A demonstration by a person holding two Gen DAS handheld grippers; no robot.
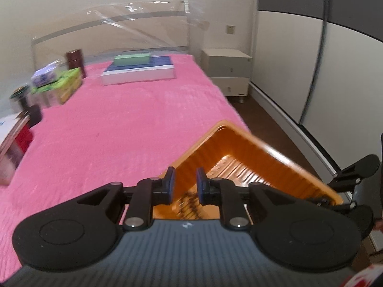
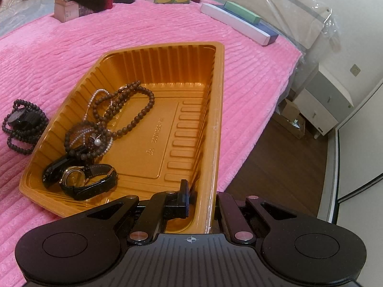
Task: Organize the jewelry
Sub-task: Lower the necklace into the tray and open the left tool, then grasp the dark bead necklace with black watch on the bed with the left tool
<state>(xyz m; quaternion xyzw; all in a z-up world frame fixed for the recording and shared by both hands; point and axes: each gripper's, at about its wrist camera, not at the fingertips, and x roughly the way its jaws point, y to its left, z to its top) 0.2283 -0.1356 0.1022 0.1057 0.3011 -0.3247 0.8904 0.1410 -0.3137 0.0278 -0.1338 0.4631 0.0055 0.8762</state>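
orange tray (image 2: 167, 129) sits on the pink bedspread (image 2: 59, 47), near the bed's right edge. inside its left half: a brown bead necklace (image 2: 134, 110), a pale pearl strand (image 2: 95, 100) tangled under it, a dark bead bracelet (image 2: 79, 138), and nearest, a wristwatch with dark strap (image 2: 88, 179). outside the tray, just left of its wall, a second dark bead strand (image 2: 24, 129) lies on the spread with a black watch on top.

right gripper (image 2: 201, 201): jaws together, clamped on the tray's near right wall, one finger inside, the other outside.

left gripper (image 1: 185, 184): jaws slightly apart, nothing between the pads; beads show blurred below the gap, inside the tray (image 1: 239, 157).

far end of the bed: a white and blue box (image 1: 138, 71) with a green box (image 1: 132, 58) on top; cartons along the left edge.
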